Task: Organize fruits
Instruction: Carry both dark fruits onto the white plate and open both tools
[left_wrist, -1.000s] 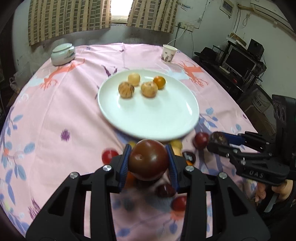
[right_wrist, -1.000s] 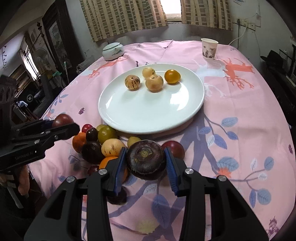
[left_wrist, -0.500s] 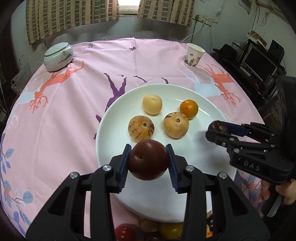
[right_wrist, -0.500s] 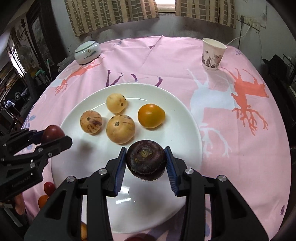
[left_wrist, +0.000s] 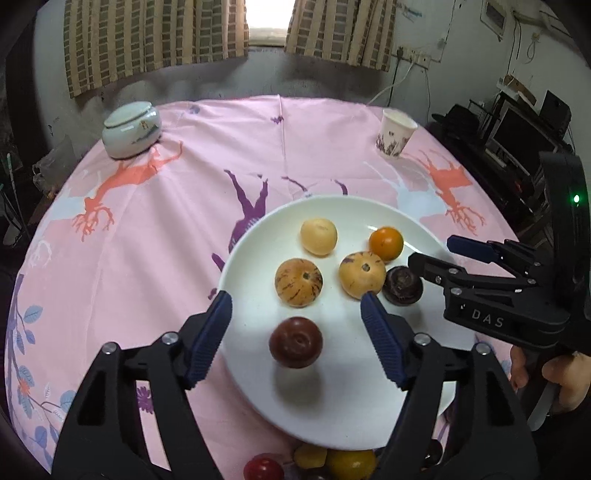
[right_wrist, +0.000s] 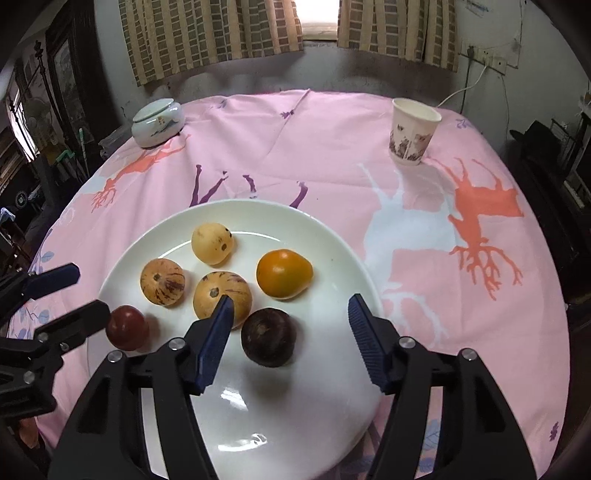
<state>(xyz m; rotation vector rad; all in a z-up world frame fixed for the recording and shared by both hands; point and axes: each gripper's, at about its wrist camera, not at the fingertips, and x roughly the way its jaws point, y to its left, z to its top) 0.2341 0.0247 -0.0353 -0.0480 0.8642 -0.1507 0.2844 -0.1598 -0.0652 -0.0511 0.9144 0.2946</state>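
Observation:
A white plate (left_wrist: 258, 236) on the pink cloth holds a pale yellow fruit (left_wrist: 318, 236), an orange one (left_wrist: 386, 243) and two striped tan ones (left_wrist: 298, 282). My left gripper (left_wrist: 295, 302) hangs over the plate's near part with its jaws opening. A dark red fruit (left_wrist: 295, 341) lies free between them, clear of both pads. My right gripper (right_wrist: 291, 306) is also opening over the plate. A dark purple fruit (right_wrist: 269, 336) sits loose between its fingers, beside a striped one. Each gripper shows in the other's view: the right gripper (left_wrist: 430, 251), the left gripper (right_wrist: 88, 290).
A lidded ceramic jar (left_wrist: 131, 129) stands at the far left of the round table and a paper cup (left_wrist: 395, 134) at the far right. Several loose fruits (left_wrist: 332, 461) lie on the cloth at the plate's near edge. A hand (left_wrist: 561, 376) holds the right gripper.
Both grippers came forward from the fruit pile to over the plate, each shut on a fruit. Both have since spread their jaws and let the fruits go.

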